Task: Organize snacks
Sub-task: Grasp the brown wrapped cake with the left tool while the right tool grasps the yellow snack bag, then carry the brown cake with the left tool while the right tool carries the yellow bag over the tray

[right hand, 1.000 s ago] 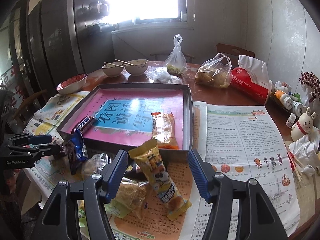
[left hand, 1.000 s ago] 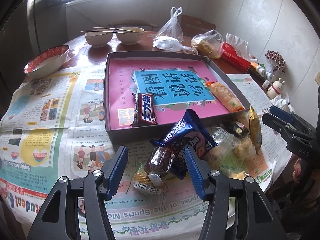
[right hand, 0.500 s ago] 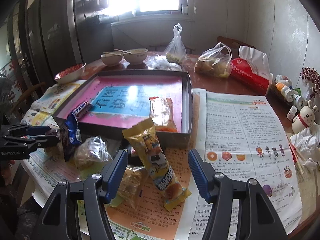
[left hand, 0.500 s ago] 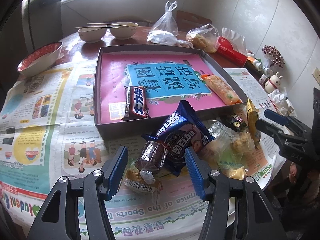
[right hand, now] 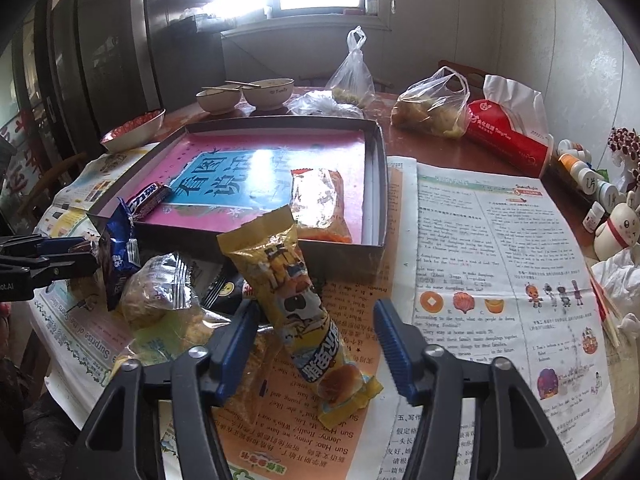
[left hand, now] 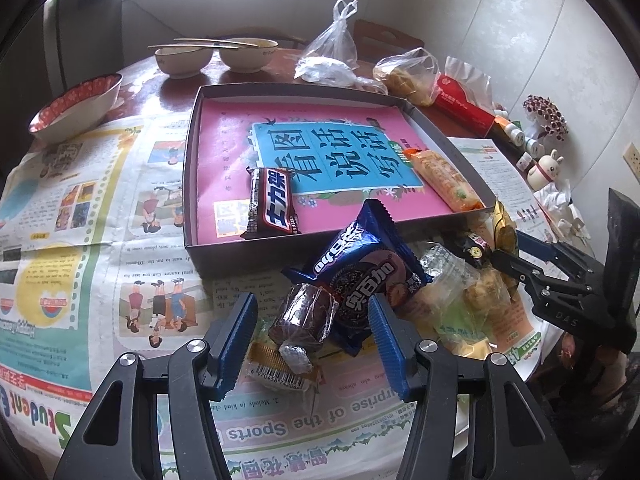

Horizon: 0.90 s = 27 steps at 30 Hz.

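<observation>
A pile of snacks lies on newspaper in front of a shallow grey box (left hand: 240, 256) (right hand: 378, 192) lined in pink. Inside it are a dark chocolate bar (left hand: 272, 204) and an orange packet (left hand: 444, 180). My left gripper (left hand: 312, 340) is open around a brown wrapped cake (left hand: 304, 316) and the edge of a blue cookie packet (left hand: 360, 276); its pads do not press on them. My right gripper (right hand: 316, 344) is closing around a yellow bread packet (right hand: 296, 300), with a gap still showing at the right pad. Each gripper shows in the other's view (left hand: 516, 256) (right hand: 52, 256).
Two bowls with chopsticks (left hand: 184, 60) and a red patterned bowl (left hand: 76, 108) stand behind the box. Plastic bags (right hand: 432, 112), a red tissue pack (right hand: 508, 136), small bottles and a rabbit figure (right hand: 616, 228) line the back right. Newspaper (right hand: 500, 260) covers the round table.
My right gripper has sunk toward the yellow packet and its jaws have narrowed around it. The left gripper has hardly moved.
</observation>
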Available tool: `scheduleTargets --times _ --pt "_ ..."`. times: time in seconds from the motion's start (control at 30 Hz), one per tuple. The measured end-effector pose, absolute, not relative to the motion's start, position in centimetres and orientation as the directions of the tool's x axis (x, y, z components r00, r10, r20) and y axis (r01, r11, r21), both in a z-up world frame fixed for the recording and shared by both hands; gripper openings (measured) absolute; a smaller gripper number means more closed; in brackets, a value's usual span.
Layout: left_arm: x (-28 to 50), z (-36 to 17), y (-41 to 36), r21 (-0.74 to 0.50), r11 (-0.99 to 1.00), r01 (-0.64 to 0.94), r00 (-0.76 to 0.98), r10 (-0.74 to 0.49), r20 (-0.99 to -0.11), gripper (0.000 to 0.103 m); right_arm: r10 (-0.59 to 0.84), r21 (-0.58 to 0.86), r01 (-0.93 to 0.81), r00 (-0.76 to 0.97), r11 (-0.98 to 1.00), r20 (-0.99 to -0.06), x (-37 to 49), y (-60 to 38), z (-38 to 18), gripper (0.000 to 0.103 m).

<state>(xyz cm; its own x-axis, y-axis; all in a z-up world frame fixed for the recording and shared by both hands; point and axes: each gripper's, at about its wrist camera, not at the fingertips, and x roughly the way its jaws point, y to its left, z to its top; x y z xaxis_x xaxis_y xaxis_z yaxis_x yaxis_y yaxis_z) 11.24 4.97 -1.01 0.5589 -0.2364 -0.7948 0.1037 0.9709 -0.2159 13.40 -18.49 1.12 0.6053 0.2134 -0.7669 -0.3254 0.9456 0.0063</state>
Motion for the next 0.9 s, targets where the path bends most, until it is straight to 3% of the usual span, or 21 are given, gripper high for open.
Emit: scheduleTargets --times 0.2,0.5,0.73,0.77,0.9 --pt "11.4 -1.2 5.1 -0.222 0.970 0.101 0.555 -0.240 -0.796 0.058 0.229 0.015 -0.342 0.596 0.939 -0.770 13.7 -18.3 0.6 0.036" --pt "11.7 -1.4 5.4 -0.228 0.969 0.092 0.554 -0.240 -0.797 0.040 0.261 0.060 -0.330 0.608 0.942 -0.749 13.6 -18.9 1.3 0.018" --pt "11.6 -1.5 5.4 -0.227 0.969 0.092 0.553 -0.239 -0.798 0.034 0.268 0.086 -0.309 0.617 0.947 -0.740 13.7 -19.5 1.7 0.018" --pt "11.6 -1.4 5.4 -0.229 0.969 0.090 0.555 -0.240 -0.797 0.029 0.270 0.088 -0.307 0.619 0.948 -0.737 13.7 -19.5 1.9 0.018" --pt "11.5 -1.0 5.9 -0.239 0.968 0.078 0.570 -0.240 -0.786 0.029 0.277 0.099 -0.303 0.631 0.948 -0.725 13.5 -19.6 2.4 0.017"
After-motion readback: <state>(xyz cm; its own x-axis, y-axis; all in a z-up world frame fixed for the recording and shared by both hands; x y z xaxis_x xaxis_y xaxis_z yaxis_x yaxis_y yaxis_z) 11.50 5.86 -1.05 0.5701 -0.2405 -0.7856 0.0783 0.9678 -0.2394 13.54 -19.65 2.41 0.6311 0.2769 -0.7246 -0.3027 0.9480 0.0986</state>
